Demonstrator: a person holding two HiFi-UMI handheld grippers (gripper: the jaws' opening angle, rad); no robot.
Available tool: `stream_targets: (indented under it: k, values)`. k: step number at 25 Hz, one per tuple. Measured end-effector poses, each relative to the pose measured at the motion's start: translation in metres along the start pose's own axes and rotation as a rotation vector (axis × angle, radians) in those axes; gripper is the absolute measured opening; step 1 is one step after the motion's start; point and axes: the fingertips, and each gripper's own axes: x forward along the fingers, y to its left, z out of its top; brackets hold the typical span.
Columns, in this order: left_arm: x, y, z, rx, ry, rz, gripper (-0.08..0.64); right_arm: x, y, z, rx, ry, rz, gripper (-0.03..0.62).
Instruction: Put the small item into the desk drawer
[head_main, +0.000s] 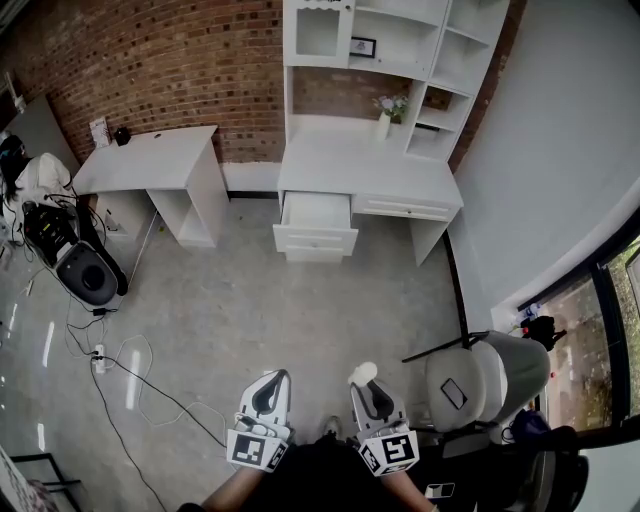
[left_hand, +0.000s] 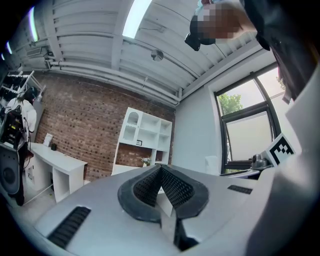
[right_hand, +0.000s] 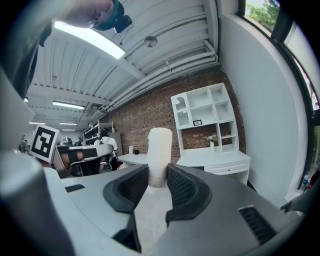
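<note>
The small item (right_hand: 159, 156) is a white cylinder standing up between the pads of my right gripper (right_hand: 158, 181), which is shut on it; in the head view its tip (head_main: 362, 373) sticks out ahead of that gripper (head_main: 366, 392). My left gripper (head_main: 268, 385) hangs beside it, its pads meeting at the tips with nothing between them (left_hand: 160, 175). Both grippers are low in the head view, well back from the white desk (head_main: 368, 163). The desk's left drawer (head_main: 316, 225) stands pulled open; the right drawer (head_main: 405, 208) is closed.
A white shelf unit (head_main: 400, 40) with a small flower vase (head_main: 385, 118) rises on the desk. A second white table (head_main: 150, 160) stands to the left, with black bags and cables (head_main: 70, 260) on the floor. A grey chair (head_main: 490, 375) sits close at my right.
</note>
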Motion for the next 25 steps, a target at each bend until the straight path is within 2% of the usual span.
stream_targets:
  k: [8,15,20,25]
  values:
    - [0.032,-0.029,-0.007,0.01,0.005,0.013,0.023,-0.001,-0.041,-0.002,0.009,0.006,0.026,0.133]
    - [0.068,-0.036,-0.011,0.027,0.015,0.044,0.023,0.022,-0.083,0.0,0.005,0.004,0.064,0.132]
    - [0.1,-0.016,-0.022,0.02,0.041,0.05,0.023,0.06,-0.103,-0.001,0.009,0.013,0.072,0.133]
    - [0.157,0.034,-0.027,-0.007,0.037,0.046,0.023,0.132,-0.122,-0.002,0.004,0.044,0.055,0.133]
